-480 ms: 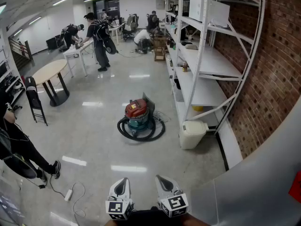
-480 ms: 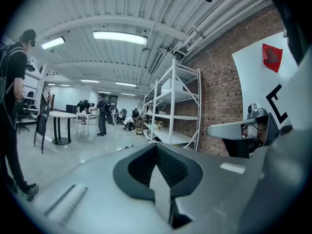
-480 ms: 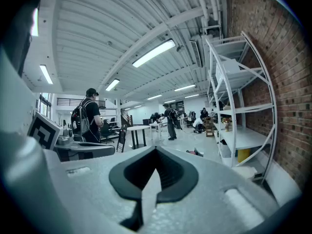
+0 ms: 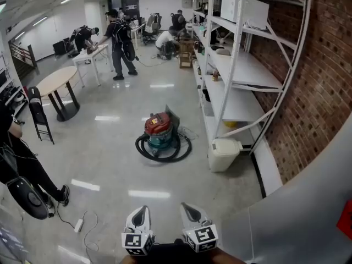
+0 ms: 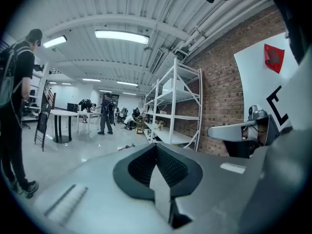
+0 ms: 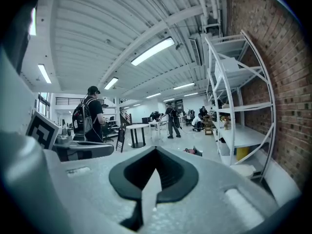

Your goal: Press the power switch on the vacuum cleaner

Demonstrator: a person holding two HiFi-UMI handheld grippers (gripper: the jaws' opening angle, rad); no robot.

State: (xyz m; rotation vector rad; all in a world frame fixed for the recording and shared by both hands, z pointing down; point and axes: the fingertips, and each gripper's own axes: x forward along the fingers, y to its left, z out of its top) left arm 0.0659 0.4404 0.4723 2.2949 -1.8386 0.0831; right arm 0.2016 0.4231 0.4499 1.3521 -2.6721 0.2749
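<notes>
The vacuum cleaner (image 4: 160,132) stands on the glossy floor about mid-room, with a red top, a teal body and a black hose coiled round its base. It is far ahead of both grippers. My left gripper (image 4: 139,218) and right gripper (image 4: 190,213) are side by side at the bottom of the head view, both shut and holding nothing. The left gripper view shows its jaws (image 5: 157,146) closed together, pointing into the room. In the right gripper view the jaws (image 6: 156,150) are also closed, with the vacuum (image 6: 193,151) small beyond them. I cannot make out the power switch.
A white shelving rack (image 4: 237,65) and brick wall (image 4: 313,92) run along the right, with a white bin (image 4: 224,154) at the rack's foot. A person (image 4: 19,166) stands at the left, near a power strip (image 4: 80,225). A round table (image 4: 52,82), chair (image 4: 40,114) and several people lie farther back.
The head view has shifted slightly, so the vacuum sits a little higher in the picture. The people at the back and the person at the left have moved. Both grippers stay shut.
</notes>
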